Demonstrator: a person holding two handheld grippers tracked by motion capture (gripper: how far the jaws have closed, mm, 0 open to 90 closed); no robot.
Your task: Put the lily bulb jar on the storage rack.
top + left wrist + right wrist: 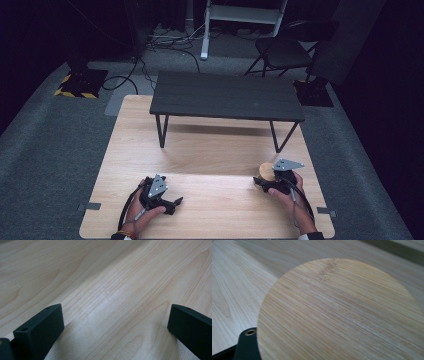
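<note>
Jaws of the left gripper stand apart over bare table; right gripper grasps a bamboo disc.

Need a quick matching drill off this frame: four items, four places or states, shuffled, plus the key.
Items:
1. left gripper
2. right gripper
3. black bench
4. folding chair

States or places:
A. on the floor beyond the table
B. jaws apart over bare wood
C. standing at the far end of the table
D. at a round bamboo disc

Pairs: 1-B, 2-D, 3-C, 4-A
</note>
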